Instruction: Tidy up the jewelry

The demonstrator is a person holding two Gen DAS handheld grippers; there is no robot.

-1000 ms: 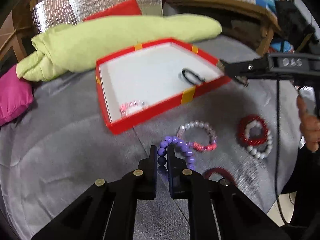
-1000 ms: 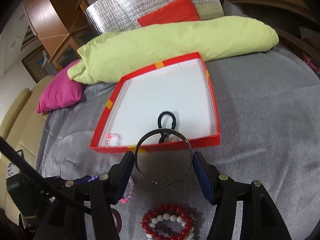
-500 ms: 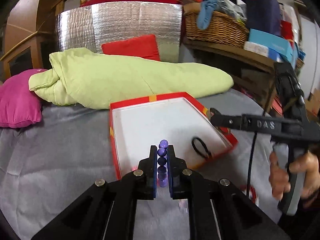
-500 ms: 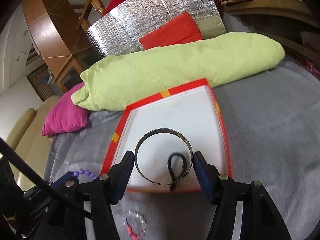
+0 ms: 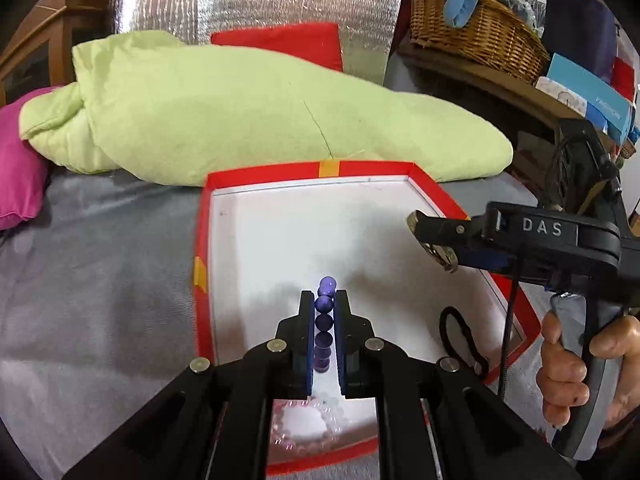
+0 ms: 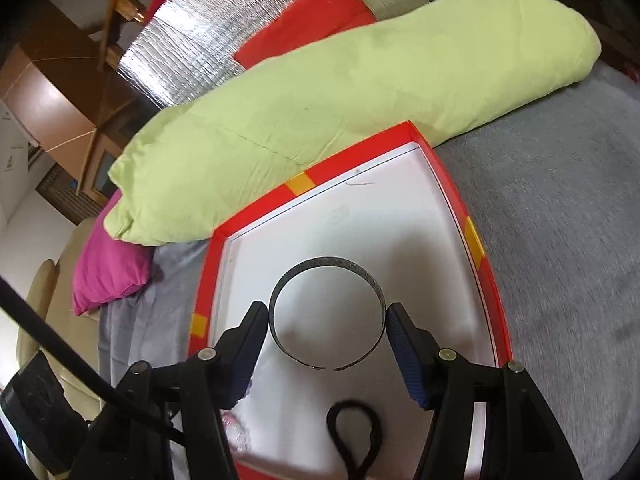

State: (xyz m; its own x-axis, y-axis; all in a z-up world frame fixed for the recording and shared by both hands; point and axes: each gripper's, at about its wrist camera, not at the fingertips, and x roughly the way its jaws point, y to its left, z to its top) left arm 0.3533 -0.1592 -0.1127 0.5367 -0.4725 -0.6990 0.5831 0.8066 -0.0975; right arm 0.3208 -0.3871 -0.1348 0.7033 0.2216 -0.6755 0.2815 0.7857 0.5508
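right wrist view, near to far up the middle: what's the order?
black cord loop → metal bangle held in the right hand-held gripper → white floor of the red box → red far rim with yellow tape → green pillow → red cushion.

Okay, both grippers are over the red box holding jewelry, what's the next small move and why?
Probably open the right gripper and let the metal bangle drop. It hangs over a bare white stretch of the red box, apart from the black hair tie. The left gripper, shut on the purple bead bracelet, is also above the box floor and could release next.
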